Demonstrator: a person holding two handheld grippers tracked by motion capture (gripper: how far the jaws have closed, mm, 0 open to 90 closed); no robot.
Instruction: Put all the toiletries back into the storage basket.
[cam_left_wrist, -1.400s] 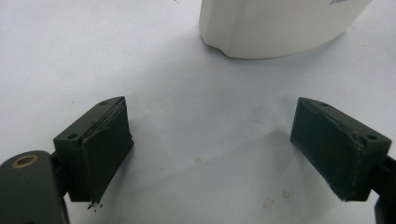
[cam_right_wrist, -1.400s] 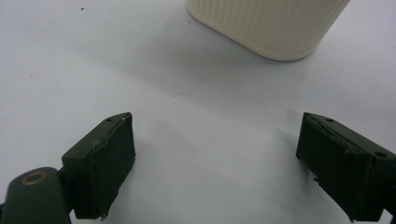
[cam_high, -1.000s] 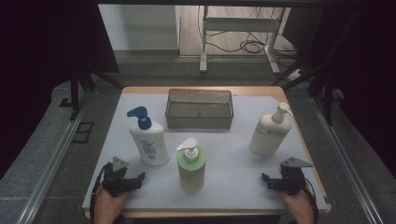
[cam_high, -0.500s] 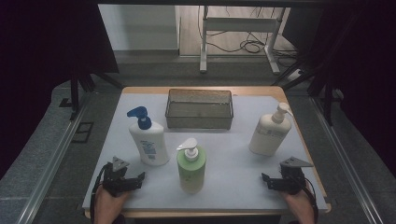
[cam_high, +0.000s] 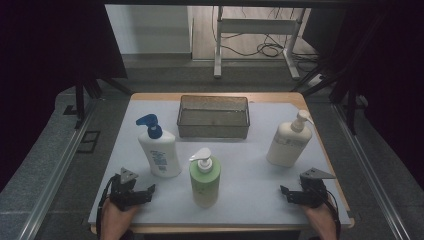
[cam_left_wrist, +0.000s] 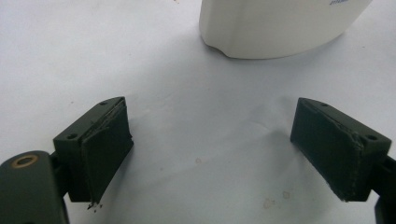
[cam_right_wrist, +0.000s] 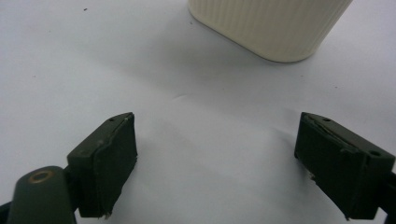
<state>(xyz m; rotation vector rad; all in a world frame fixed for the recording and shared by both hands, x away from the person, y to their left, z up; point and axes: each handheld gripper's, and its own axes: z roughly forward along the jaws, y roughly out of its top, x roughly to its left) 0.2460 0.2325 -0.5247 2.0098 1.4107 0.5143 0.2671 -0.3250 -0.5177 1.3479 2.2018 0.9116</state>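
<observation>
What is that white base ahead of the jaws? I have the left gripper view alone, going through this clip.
Observer: It is the white bottle with the blue pump, standing upright just beyond the left gripper.
Operator: What else stands nearby?
Observer: A green bottle with a white pump stands at the table's front middle, and a cream bottle stands ahead of the right gripper.
Operator: Is the right gripper holding anything?
Observer: No. Its jaws stand wide apart over bare table.
Operator: Any container?
Observer: A dark mesh basket sits behind the bottles.

No shift is seen among the three bottles mid-frame. No movement is seen in either gripper at the bottom corners.
</observation>
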